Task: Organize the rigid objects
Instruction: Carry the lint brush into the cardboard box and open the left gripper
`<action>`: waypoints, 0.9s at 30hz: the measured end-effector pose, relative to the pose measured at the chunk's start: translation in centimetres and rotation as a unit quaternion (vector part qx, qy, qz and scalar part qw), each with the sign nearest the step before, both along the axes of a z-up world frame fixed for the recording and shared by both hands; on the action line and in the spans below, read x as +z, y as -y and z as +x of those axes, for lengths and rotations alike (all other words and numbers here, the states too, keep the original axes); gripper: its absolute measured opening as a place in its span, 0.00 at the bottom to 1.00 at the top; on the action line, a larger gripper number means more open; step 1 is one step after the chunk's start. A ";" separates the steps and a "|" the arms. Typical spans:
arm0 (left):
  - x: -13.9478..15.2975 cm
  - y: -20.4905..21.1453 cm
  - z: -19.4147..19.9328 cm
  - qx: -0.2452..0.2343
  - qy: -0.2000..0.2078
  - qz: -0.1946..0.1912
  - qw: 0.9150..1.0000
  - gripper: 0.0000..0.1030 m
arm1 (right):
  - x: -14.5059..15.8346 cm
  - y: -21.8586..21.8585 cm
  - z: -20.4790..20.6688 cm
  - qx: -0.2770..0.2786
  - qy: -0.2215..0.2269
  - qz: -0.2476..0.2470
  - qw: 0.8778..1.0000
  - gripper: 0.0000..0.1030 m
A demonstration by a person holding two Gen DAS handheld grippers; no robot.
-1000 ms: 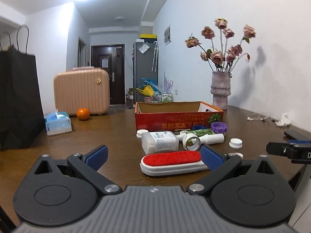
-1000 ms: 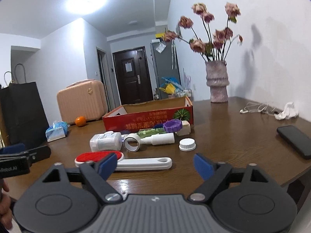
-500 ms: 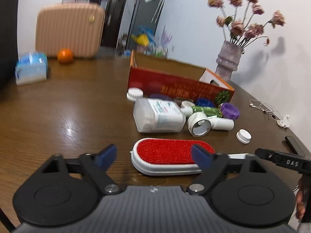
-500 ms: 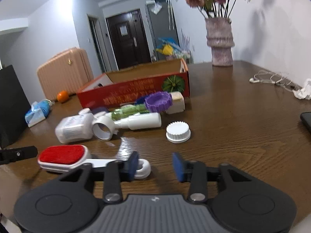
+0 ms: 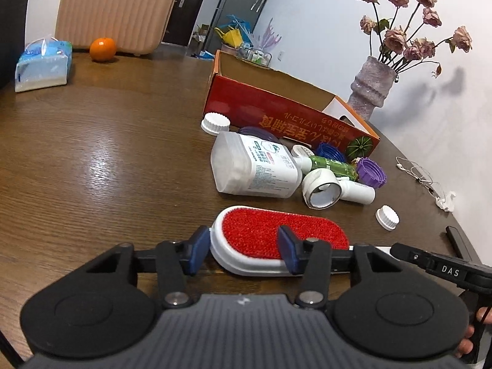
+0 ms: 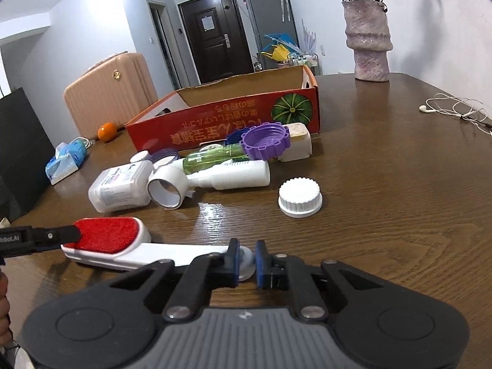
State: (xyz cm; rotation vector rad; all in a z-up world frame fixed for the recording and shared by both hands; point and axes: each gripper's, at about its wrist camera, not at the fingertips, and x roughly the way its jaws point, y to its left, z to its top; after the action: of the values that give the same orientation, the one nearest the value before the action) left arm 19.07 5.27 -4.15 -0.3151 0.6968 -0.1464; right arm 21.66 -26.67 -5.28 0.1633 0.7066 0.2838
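a lint brush (image 5: 283,240) with a red pad and white body is lying flat on the dark wooden table (image 5: 101,160), near its front edge, and it is being gripped at both ends. the left gripper (image 5: 243,247) is being closed around the rounded head end: its blue pads are seen against the white sides of the head, the jaws having just been narrowing onto it. the right gripper (image 6: 246,261) is being pinched tight on the round tip of the brush's white handle (image 6: 181,252), with the tip caught between the two blue pads, the jaws having just been drawn together.

just beyond the brush a cluster of rigid items is being left on the table: a white bottle (image 5: 252,166) lying on its side, a roll of white tape (image 5: 321,187) leaning against a white tube (image 6: 233,175), a green bottle (image 6: 212,156), a purple lid (image 6: 266,141) and a loose white cap (image 6: 299,196) set a little apart. behind them a shallow red cardboard box (image 6: 227,120) is standing open. farther back a pink vase of dried roses (image 5: 372,86), an orange (image 5: 103,49), a tissue pack (image 5: 43,64) and a peach suitcase (image 5: 117,9) are being seen. white earphones (image 6: 455,109) are lying at the right side of the table.
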 end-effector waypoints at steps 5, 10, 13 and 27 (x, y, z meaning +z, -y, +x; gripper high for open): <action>1.3 0.7 -2.3 0.000 0.032 0.007 0.999 0.43 | 0.6 0.6 -1.5 -0.012 0.010 0.014 1.000 0.09; 3.7 1.8 -5.3 -0.006 0.084 0.009 0.996 0.43 | 2.8 1.4 -4.8 -0.026 0.057 0.015 0.998 0.09; 5.1 2.2 -6.5 -0.009 0.112 0.012 0.994 0.43 | 4.4 2.0 -6.8 -0.031 0.084 0.020 0.996 0.09; 11.1 2.1 7.8 -0.019 0.140 0.006 0.990 0.42 | 10.5 2.2 1.7 -0.040 0.145 0.020 0.988 0.09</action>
State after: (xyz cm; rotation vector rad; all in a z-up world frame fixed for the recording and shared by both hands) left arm 26.82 3.21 6.93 -0.2644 0.4261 -0.2176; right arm 23.37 -28.87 5.23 0.1835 0.4055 0.2376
